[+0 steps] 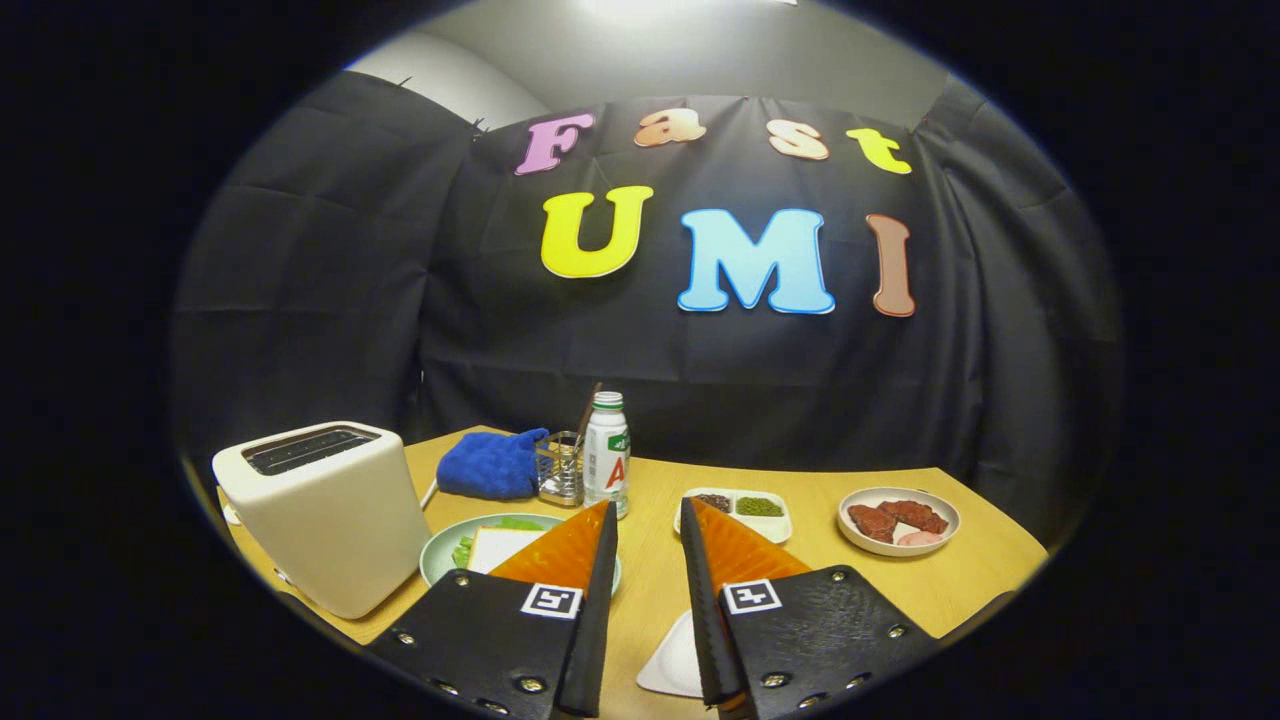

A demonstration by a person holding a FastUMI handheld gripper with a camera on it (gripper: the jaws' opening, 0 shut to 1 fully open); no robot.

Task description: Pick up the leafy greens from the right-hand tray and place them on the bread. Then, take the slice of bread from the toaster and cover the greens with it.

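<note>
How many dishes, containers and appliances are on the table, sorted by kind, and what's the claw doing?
Round plates: 2, green plate with bread, white plate with meat
Divided trays: 1
Flat white trays: 1
Toasters: 1
Bottles: 1
Utensil holders: 1
Oven mitts: 1
Total: 8
The claw hangs open above the table, holding nothing.

the left finger [560,560] hides much of the green plate [440,552] and most of the bread slice [497,547]; the greens [463,549] peek out beneath it. the right finger covers part of the white tray [672,662]. the toaster [325,512] slots look dark, contents perhaps empty, unclear. the divided dish [737,514] contents are too small to identify.
</note>
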